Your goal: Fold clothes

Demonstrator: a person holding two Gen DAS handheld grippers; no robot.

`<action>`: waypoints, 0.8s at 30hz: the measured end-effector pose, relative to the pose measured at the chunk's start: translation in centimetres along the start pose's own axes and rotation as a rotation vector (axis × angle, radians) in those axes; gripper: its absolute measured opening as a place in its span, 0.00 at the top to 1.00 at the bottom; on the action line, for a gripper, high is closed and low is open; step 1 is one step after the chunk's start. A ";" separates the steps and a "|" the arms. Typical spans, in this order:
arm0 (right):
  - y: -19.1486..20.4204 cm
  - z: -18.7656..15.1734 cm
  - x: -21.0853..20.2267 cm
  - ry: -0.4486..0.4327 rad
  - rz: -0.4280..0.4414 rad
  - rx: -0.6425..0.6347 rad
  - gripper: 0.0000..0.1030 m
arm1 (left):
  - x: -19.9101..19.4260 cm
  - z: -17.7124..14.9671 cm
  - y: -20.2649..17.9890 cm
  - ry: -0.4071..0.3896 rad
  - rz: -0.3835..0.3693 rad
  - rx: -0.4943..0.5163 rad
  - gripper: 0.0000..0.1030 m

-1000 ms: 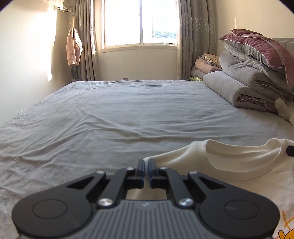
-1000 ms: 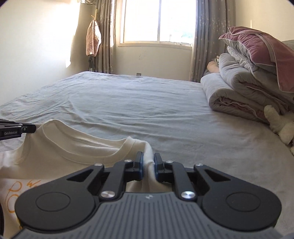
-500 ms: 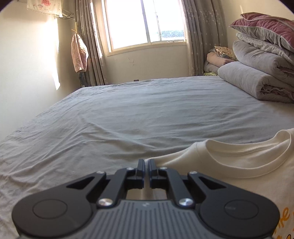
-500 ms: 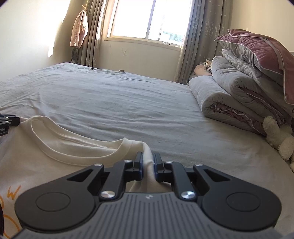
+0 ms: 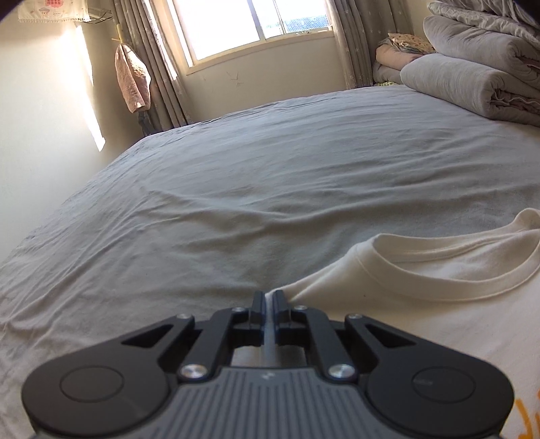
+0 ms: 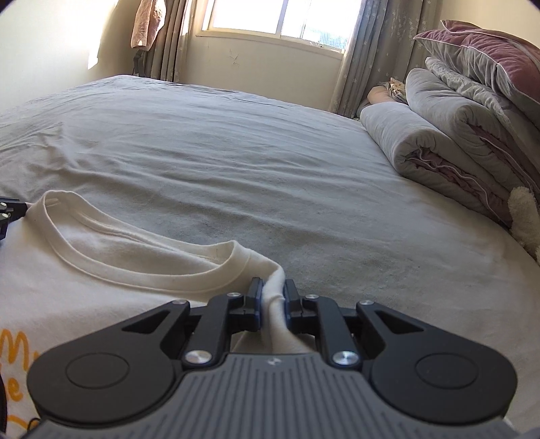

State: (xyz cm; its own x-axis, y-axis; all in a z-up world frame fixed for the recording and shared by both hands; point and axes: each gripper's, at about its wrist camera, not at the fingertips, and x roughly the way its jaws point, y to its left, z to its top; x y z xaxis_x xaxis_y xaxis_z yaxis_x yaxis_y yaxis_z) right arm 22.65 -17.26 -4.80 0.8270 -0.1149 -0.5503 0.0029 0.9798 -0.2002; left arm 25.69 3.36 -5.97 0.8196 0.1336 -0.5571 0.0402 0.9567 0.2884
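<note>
A cream T-shirt [image 6: 111, 270] with orange print lies spread on the grey bed [image 6: 270, 152], collar toward the window [image 6: 280, 17]. The right hand-held gripper [image 6: 271, 297] is clamped on a bunched fold of the T-shirt's shoulder, just beside the collar. The left hand-held gripper [image 5: 266, 300] is pinched tight on the opposite shoulder edge of the T-shirt [image 5: 422, 304]. Well beyond the T-shirt, folded quilts [image 6: 455, 135] are stacked along the bed's far side, with a plush toy [image 6: 524, 216] beside them.
</note>
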 end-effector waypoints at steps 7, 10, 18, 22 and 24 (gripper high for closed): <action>-0.1 0.7 -1.4 0.025 0.026 -0.011 0.60 | -1.0 0.5 -0.7 -0.009 0.033 0.073 0.83; -1.2 1.2 -3.4 0.035 0.052 0.035 0.57 | -2.6 0.7 -0.2 -0.019 -0.018 0.061 0.31; -3.1 1.0 -8.9 0.072 0.085 0.096 0.53 | -7.7 0.4 0.4 0.075 -0.109 0.039 0.27; -3.5 0.1 -11.3 0.108 0.119 0.130 0.52 | -10.4 -0.1 1.1 0.131 -0.154 0.010 0.27; -3.5 -0.5 -12.4 0.132 0.144 0.159 0.51 | -11.9 -0.6 1.5 0.143 -0.167 0.002 0.27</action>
State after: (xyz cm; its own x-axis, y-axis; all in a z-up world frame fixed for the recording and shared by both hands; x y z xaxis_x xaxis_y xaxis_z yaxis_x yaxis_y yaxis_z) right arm 12.06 -19.35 2.31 0.7446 0.0178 -0.6672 -0.0125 0.9998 0.0127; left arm 15.67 3.37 0.68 0.7124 0.0086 -0.7018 0.1698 0.9681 0.1843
